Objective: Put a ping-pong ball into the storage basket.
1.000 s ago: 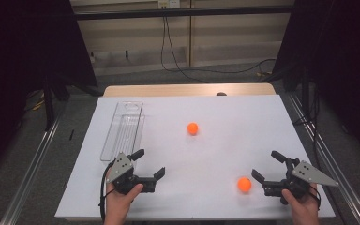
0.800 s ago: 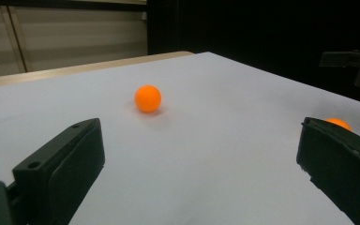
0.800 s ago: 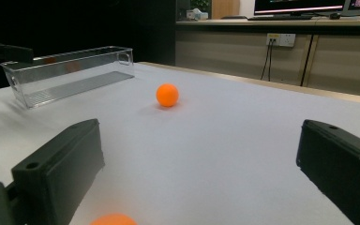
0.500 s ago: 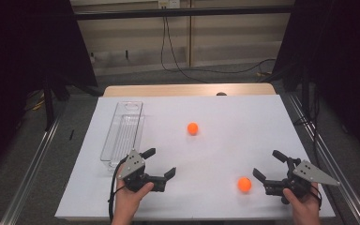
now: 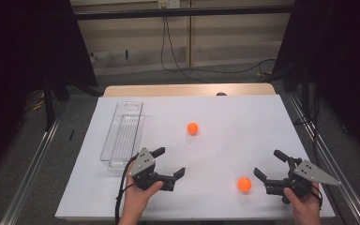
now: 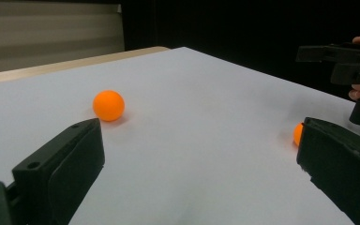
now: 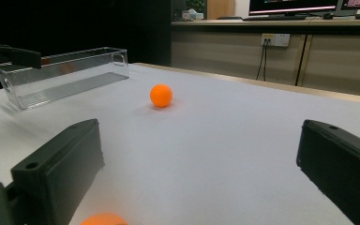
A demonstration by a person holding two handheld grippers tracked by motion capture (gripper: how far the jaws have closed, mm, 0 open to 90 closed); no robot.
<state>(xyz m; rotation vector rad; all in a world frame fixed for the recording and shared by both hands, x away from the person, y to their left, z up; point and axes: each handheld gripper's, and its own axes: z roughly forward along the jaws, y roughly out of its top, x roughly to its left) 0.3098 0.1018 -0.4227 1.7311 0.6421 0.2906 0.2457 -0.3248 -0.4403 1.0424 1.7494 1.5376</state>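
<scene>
Balls are what we are after, and the clear tray [image 5: 122, 136] at the left of the white bench [image 5: 225, 122] looks the likely place for them, though that is our judgement only. Going left to right: the left gripper [image 5: 171, 162] sits just right of the tray's near end, its fingers wide apart and empty, pointing across the bench toward the far ball [image 5: 192, 128], which rests alone near the middle. We should bring the left gripper in low and level so the ball cannot roll off. Further right, the near ball [image 5: 244, 184] lies just beside the right gripper [image 5: 268, 165], whose fingers also stand apart; we should centre them either side of it before closing gently.
</scene>
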